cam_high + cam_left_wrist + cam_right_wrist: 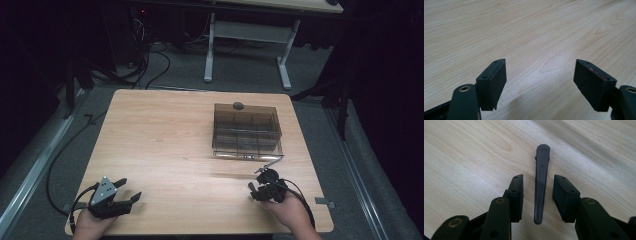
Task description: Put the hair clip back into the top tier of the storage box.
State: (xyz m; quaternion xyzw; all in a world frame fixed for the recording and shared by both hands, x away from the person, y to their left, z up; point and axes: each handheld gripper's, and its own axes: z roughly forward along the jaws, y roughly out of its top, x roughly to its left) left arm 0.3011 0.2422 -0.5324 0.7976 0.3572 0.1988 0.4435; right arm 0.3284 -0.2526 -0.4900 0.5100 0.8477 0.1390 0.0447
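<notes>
Between the open jaws of the right gripper [537,195], a slim dark hair clip [541,182] lies flat on the wooden table [165,140], its long axis running straight ahead along the gripper's line of sight, rounded tip pointing away and its near end level with the pads. The pads stand clear of the clip on either side, a strip of bare wood visible to each flank, so nothing is clamped yet. Seen from the high view, this gripper [263,181] rests at the near right edge with the clip [270,163] just ahead of it, a smoky transparent compartment box [246,131] right behind the clip. The left gripper [131,191], jaws spread wide over bare wood, sits well apart at the near left corner. The right hand is plainly the nearer; closing squarely across the clip's narrow width looks like the move in hand.
</notes>
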